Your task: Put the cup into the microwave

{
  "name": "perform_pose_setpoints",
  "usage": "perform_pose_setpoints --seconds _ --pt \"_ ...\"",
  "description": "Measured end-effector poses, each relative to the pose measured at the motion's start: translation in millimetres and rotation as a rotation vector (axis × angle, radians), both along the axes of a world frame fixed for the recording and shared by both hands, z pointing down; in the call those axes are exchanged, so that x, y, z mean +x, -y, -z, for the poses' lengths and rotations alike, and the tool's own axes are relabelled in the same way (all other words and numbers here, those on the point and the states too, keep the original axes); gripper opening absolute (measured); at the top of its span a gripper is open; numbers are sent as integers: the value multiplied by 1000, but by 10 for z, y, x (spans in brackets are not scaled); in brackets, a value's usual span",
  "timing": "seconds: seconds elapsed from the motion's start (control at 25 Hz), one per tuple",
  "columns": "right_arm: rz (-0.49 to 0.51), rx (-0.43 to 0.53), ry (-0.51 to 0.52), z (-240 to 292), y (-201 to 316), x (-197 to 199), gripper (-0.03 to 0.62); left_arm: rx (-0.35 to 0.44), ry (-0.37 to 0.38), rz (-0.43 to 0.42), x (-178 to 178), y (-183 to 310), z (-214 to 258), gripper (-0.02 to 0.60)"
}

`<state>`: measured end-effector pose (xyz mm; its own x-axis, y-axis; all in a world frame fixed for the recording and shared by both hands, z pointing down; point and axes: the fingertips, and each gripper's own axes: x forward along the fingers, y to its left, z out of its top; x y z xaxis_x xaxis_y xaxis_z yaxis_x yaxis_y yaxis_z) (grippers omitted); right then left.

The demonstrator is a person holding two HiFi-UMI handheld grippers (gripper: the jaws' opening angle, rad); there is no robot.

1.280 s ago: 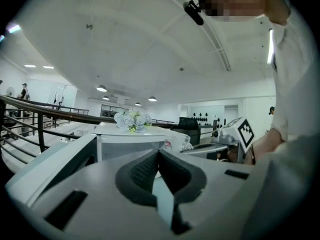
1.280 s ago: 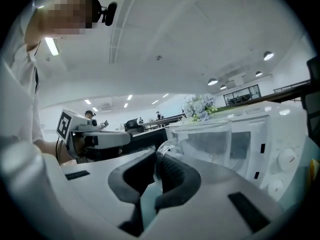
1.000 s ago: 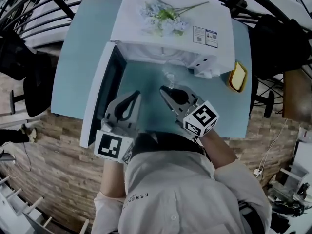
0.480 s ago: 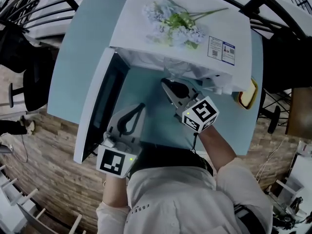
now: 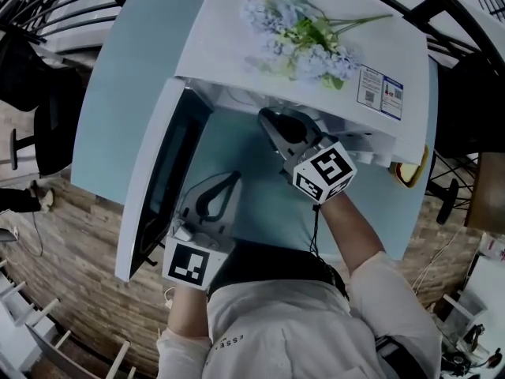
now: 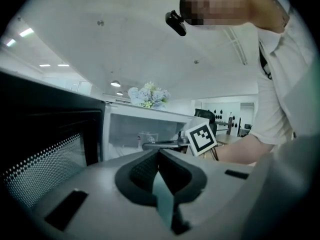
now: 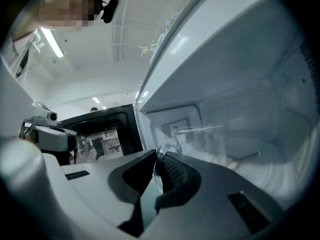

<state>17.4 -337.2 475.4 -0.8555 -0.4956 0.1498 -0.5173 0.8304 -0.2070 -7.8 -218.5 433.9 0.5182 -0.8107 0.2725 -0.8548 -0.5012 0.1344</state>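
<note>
Cup [image 7: 209, 141], hidden from overhead, gripped by right tongs [image 7: 159, 157] inside microwave [image 7: 250, 59].

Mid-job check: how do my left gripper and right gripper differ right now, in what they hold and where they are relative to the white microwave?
The left gripper has its jaws together on nothing; the right gripper is shut on the handle of the clear glass cup. The right gripper reaches into the open white microwave, while the left gripper hangs outside, beside its open dark door. Both have their jaws closed.
</note>
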Motion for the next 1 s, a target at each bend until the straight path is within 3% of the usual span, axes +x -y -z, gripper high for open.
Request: perform_pose_setpoints --seconds 0.32,1.0 --pt "-24 28 16 -46 197 -195 26 -32 -26 -5 -28 33 -167 2" --pt "-97 75 -62 -167 225 -227 26 -51 -41 -39 -98 -32 -279 2"
